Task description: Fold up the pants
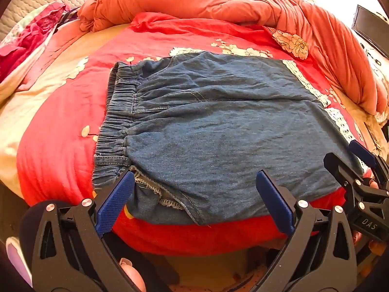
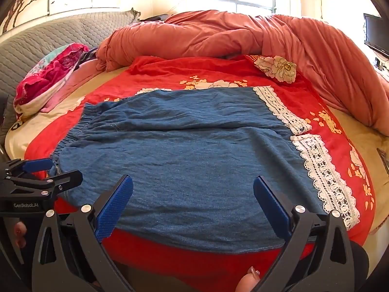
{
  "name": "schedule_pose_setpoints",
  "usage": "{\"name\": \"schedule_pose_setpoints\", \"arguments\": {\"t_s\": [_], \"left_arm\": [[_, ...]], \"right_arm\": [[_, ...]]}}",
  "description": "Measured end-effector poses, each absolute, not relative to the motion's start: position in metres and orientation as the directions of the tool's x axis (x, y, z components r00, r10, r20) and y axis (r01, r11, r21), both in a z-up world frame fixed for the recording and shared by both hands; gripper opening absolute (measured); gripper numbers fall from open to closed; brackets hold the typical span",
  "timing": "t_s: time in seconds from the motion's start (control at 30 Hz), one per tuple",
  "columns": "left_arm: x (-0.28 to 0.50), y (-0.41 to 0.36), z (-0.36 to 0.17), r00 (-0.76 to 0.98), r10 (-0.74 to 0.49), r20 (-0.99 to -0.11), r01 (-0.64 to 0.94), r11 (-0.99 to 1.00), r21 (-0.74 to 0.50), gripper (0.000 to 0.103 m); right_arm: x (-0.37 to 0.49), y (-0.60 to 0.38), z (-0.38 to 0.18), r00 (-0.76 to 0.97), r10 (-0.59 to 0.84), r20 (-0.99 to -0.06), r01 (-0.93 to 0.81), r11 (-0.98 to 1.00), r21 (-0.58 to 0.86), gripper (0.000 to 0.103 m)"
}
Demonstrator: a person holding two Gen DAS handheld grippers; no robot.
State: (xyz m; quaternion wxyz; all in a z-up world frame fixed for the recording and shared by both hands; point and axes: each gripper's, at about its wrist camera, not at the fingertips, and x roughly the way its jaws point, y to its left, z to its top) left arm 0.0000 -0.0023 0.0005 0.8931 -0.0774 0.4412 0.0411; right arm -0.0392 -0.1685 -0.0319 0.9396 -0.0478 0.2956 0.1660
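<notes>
Blue denim pants [image 1: 218, 126] lie flat on the red bedspread, elastic waistband [image 1: 116, 121] at the left and white lace hems [image 2: 323, 175] at the right. They also fill the middle of the right wrist view [image 2: 194, 160]. My left gripper [image 1: 194, 180] is open and empty, hovering over the near edge by the waistband. My right gripper [image 2: 193, 185] is open and empty over the near edge toward the hems. Each gripper shows in the other's view: the right one [image 1: 350, 155], the left one [image 2: 63, 169].
A bunched salmon duvet [image 2: 243, 36] lies along the far and right sides of the bed. Pink floral clothing [image 2: 48, 77] is piled at the far left by a grey quilted headboard [image 2: 36, 41]. A dark screen [image 2: 376, 34] hangs at the right. The bed's near edge [image 1: 194, 238] is just under the grippers.
</notes>
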Motion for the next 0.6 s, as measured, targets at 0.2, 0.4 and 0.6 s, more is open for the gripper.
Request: {"name": "schedule_pose_setpoints", "arguments": {"t_s": [0.2, 0.4, 0.6], "left_arm": [[-0.0008, -0.0015, 0.0013, 0.611, 0.005, -0.792, -0.145, 0.984, -0.106, 0.094], [0.0000, -0.0013, 0.0023, 0.613, 0.005, -0.790, -0.145, 0.984, -0.106, 0.094], [0.0005, -0.0011, 0.0022, 0.613, 0.001, -0.790, -0.143, 0.984, -0.109, 0.094]], "right_arm": [[-0.0369, -0.1736, -0.0314, 0.767, 0.293, -0.571, -0.345, 0.938, 0.018, 0.099], [-0.0368, -0.1724, -0.0337, 0.755, 0.305, -0.581, -0.357, 0.934, 0.027, 0.099], [-0.0370, -0.1714, -0.0332, 0.755, 0.305, -0.580, -0.358, 0.934, 0.025, 0.099]]}}
